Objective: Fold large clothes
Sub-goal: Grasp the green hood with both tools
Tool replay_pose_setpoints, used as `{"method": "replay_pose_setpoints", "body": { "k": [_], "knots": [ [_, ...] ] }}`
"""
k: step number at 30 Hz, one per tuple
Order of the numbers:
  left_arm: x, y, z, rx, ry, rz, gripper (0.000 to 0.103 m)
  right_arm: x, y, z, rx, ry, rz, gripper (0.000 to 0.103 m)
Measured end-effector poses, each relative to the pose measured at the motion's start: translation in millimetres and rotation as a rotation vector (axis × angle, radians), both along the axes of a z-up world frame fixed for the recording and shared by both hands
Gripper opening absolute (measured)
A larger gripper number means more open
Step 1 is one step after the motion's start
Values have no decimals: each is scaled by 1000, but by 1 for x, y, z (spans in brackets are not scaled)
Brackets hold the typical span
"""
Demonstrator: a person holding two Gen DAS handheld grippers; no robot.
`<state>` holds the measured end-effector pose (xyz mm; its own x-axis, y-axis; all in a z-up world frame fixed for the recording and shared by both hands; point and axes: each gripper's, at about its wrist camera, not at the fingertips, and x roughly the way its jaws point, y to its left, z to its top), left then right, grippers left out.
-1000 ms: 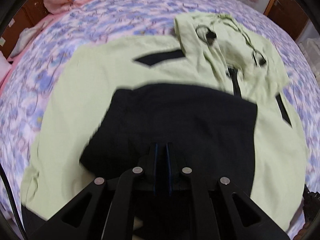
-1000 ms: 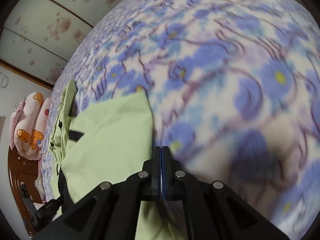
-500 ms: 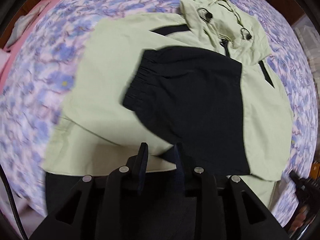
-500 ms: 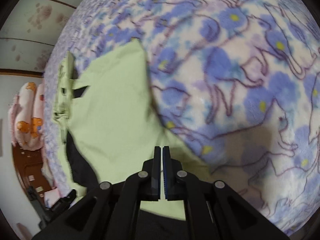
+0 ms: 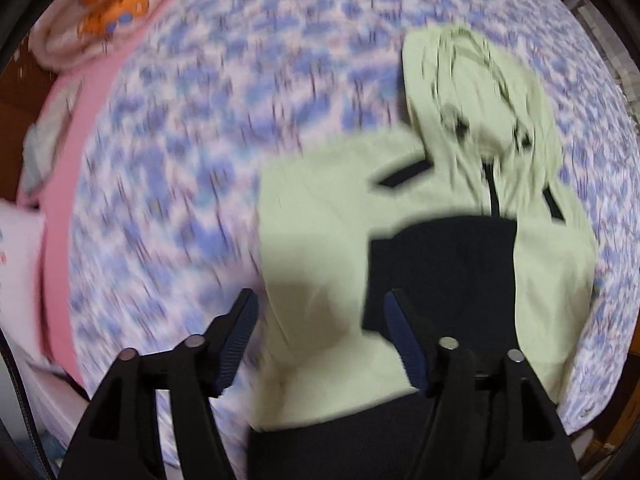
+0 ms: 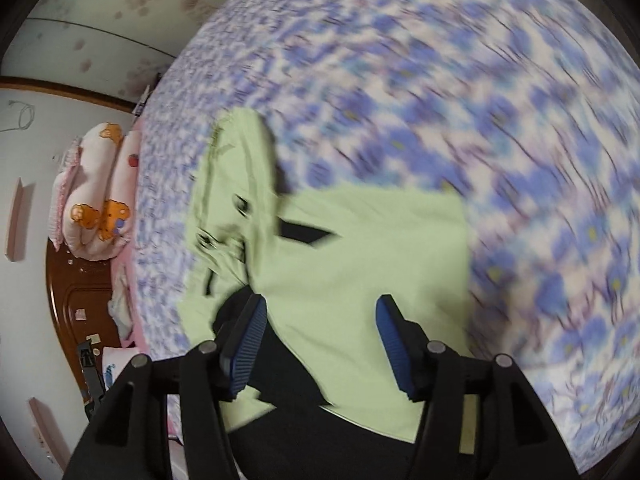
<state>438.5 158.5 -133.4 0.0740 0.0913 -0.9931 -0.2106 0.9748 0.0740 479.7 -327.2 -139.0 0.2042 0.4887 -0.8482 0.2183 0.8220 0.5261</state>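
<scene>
Left wrist view first: we see the left tongs [image 5: 320, 334] spread wide and released, nothing between the blue pads, hanging over the pale green hooded jacket [image 5: 316, 248] that lies flat on the bed [image 5: 168, 152] with the flowered purple sheet. The hood [image 5: 480, 92] points toward the far edge of the bed, and a black sleeve [image 5: 444, 264] is folded in across the chest, so we judge the sleeve fold on that side done. The black hem band [image 5: 340, 444] sits at the near edge, right under the tongs. Frame is motion-blurred, so fine creases are not readable. A pink bear-print quilt [image 5: 100, 12] is bunched at the far left corner of the bed. Right wrist view next: the right tongs [image 6: 318, 338] are also released and wide apart, holding nothing, over the jacket's green body near its side edge. Here the jacket looks like a neat rectangle with a straight outer edge, which suggests to us that this side's sleeve is tucked in too, though we cannot see that sleeve itself. What looks left: folding the body up from the hem toward the hood, and dealing with the hood. What differs: the left view shows the whole jacket front with the black sleeve laid over it; the right view hides most of that but shows the wooden headboard [image 6: 76, 292], the wall, and a dark device [image 6: 90, 372] beside the bed, maybe the other tongs, cannot tell.
</scene>
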Motion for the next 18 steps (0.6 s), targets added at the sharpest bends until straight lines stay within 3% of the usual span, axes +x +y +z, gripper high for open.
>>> {"method": "replay_pose_setpoints", "body": {
  "k": [7, 9, 12, 18],
  "knots": [
    [96, 11, 36, 82, -116, -108, 68, 88, 44, 18, 144, -20, -35, 58],
    [123, 11, 41, 82, -154, -121, 73, 109, 53, 16, 150, -27, -49, 58],
    [159, 6, 35, 88, -203, -134, 85, 145, 66, 11, 117, -56, -62, 61],
    [203, -13, -3, 48, -319, -161, 86, 191, 84, -24, -25, -150, -61, 61]
  ]
}}
